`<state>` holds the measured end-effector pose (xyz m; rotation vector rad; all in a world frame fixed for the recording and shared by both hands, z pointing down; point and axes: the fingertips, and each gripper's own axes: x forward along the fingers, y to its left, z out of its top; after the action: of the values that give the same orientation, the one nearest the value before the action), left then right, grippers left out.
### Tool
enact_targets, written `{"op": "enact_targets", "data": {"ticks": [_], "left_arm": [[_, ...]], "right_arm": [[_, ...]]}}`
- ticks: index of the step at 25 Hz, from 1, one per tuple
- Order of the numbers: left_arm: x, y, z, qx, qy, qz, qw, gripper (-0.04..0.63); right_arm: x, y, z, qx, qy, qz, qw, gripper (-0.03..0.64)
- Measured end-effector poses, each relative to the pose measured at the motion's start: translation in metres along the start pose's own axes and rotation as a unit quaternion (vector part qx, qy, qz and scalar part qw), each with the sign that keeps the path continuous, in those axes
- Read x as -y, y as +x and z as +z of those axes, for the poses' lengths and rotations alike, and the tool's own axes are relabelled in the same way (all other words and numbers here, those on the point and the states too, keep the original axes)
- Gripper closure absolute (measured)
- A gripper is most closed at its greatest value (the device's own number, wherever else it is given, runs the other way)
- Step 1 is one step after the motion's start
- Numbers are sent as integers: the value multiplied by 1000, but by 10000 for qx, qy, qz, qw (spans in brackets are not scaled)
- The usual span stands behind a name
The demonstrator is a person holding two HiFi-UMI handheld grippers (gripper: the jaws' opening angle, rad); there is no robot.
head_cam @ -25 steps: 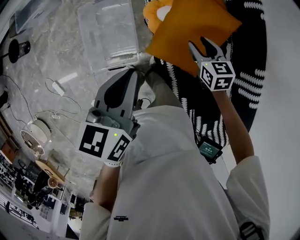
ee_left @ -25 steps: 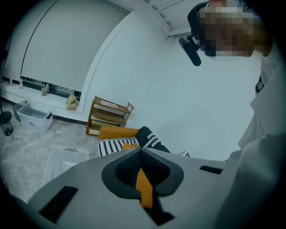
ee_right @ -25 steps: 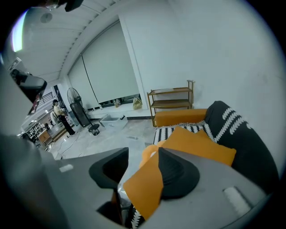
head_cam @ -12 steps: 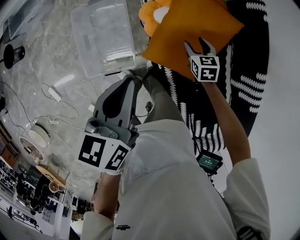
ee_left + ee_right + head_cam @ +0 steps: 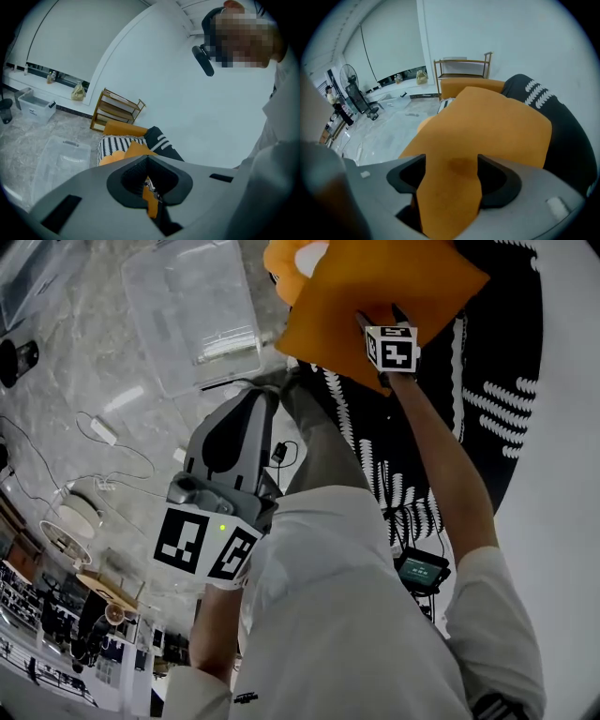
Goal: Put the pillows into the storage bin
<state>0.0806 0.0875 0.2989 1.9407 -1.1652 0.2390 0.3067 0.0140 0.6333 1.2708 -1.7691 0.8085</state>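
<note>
The right gripper's (image 5: 450, 176) jaws stand wide apart and have just been opening. A corner of the orange pillow (image 5: 487, 126) lies in the gap between them and fills it from one jaw to the other, but the jaws no longer clamp it. In the head view this gripper (image 5: 380, 317) points steeply down at the near edge of the pillow (image 5: 375, 273). The pillow lies spread over a black seat with white marks (image 5: 492, 381), beside a second orange cushion (image 5: 281, 259).

The left gripper's (image 5: 149, 180) jaws are drawn together, leaving only a narrow slit. A sliver of orange shows in that slit, and I cannot tell what it is. In the head view this gripper (image 5: 270, 397) hangs close to the person's body, its tip over the marble floor (image 5: 75, 362) near the seat's edge.

The clear plastic storage bin (image 5: 150, 329) stands on the floor to the left of the pillow and apart from it. From the left gripper view the bin (image 5: 61, 157) shows just beside a black-and-white striped pillow (image 5: 112, 143).
</note>
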Motion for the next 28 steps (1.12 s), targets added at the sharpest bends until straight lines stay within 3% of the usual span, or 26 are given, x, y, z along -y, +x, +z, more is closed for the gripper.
{"op": "enact_targets", "data": {"ticks": [3, 8, 10, 13, 16, 18, 22, 28], "left_arm": [[2, 3, -8, -62, -22, 4, 10000, 588], [-3, 15, -12, -138, -53, -5, 9999, 588], [-6, 17, -11, -142, -39, -29, 9999, 588], [-10, 11, -9, -141, -50, -40, 9999, 588], [-9, 9, -4, -129, -45, -67, 9999, 588], [-8, 12, -1, -137, -27, -101, 9999, 588], [-12, 16, -3, -170, -49, -122, 9998, 588], [-11, 24, -9, -208, -100, -162, 9996, 588]], "right_arm": [[12, 15, -14, -99, 167, -117, 9997, 247], [25, 41, -23, -298, -173, -402, 9986, 252], [23, 46, -21, -427, -251, -418, 9979, 321], [13, 41, -18, -482, -264, -412, 9976, 508], [11, 29, -16, -360, 94, -246, 9990, 600], [14, 22, -14, -288, 291, -64, 9991, 601], [12, 16, -14, -260, 85, 220, 9994, 601], [17, -2, -5, -216, 170, 200, 9994, 601]]}}
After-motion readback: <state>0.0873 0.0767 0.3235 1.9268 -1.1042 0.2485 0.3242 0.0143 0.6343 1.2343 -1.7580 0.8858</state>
